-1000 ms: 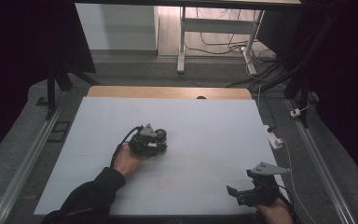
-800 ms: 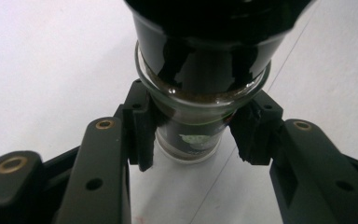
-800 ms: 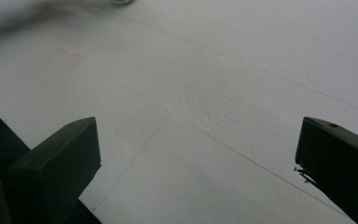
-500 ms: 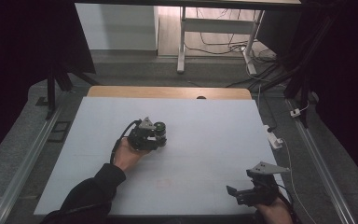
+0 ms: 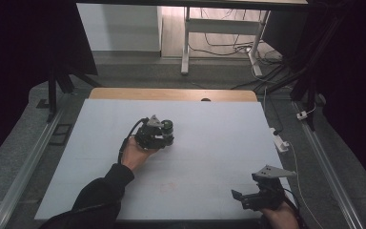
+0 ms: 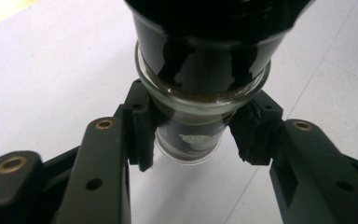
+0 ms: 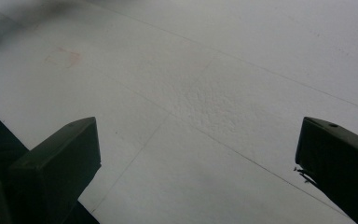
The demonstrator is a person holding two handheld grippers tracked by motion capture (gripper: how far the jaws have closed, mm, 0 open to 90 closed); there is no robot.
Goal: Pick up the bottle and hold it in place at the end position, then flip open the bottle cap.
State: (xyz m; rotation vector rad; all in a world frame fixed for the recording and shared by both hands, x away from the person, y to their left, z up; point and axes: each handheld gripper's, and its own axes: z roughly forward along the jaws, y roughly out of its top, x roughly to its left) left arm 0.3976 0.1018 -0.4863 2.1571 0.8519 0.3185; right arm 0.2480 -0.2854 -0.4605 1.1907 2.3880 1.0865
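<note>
Jar — clear glass, dark contents, black lid — clamped in left tool.

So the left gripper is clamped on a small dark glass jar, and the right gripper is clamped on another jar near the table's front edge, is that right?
Not quite. The left gripper is indeed clamped on the dark glass jar, but the right gripper holds nothing: the right gripper view shows its jaws standing wide apart over the bare white table. It does sit near the table's front edge.

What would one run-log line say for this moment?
left hand-held gripper: shut on glass jar | right hand-held gripper: open, nothing between jaws | surface: white table
</note>
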